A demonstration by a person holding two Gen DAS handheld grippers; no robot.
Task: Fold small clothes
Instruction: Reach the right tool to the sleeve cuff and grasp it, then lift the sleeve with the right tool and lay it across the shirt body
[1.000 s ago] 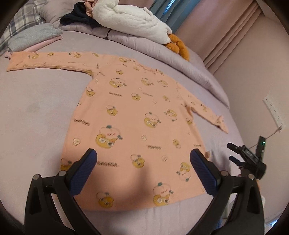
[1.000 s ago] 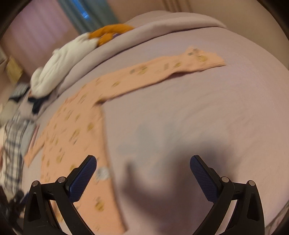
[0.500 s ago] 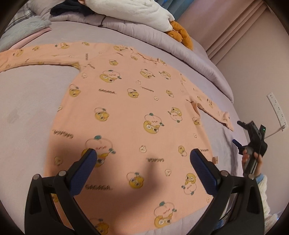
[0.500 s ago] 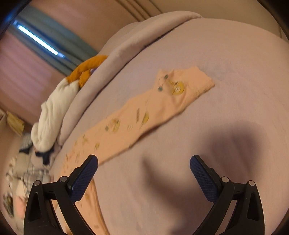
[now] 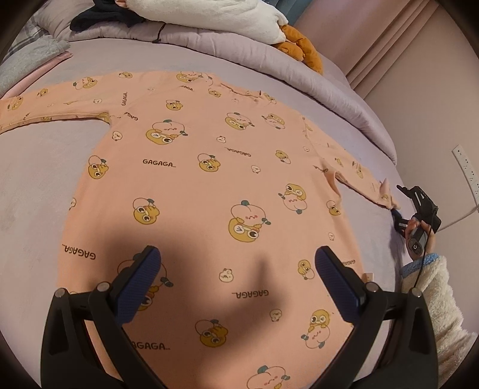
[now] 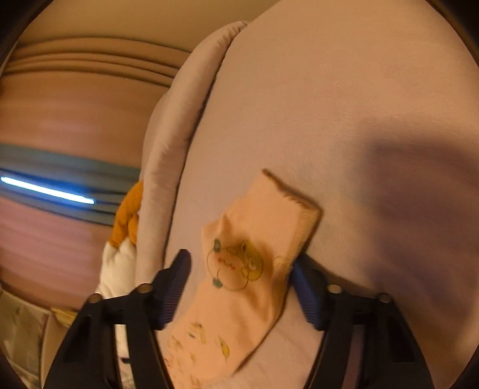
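A peach long-sleeved shirt (image 5: 209, 179) with yellow cartoon prints lies spread flat on the lilac bed, sleeves out to both sides. My left gripper (image 5: 236, 269) is open and empty, hovering over the shirt's lower half. In the right wrist view my right gripper (image 6: 239, 278) is open, its jaws standing on either side of the right sleeve cuff (image 6: 260, 239), which lies flat between them. The right gripper also shows in the left wrist view (image 5: 416, 212) at the tip of that sleeve.
A rolled lilac duvet (image 5: 239, 51) runs along the far edge of the bed, with white fleece (image 5: 233, 18), a dark garment (image 5: 104, 18) and an orange plush (image 5: 299, 51) on it. Folded clothes (image 5: 27, 59) lie far left. A wall with a socket strip (image 5: 467, 170) is right.
My left gripper has moved forward and lower over the shirt. My right gripper has closed in on the sleeve cuff, which now sits between its jaws.
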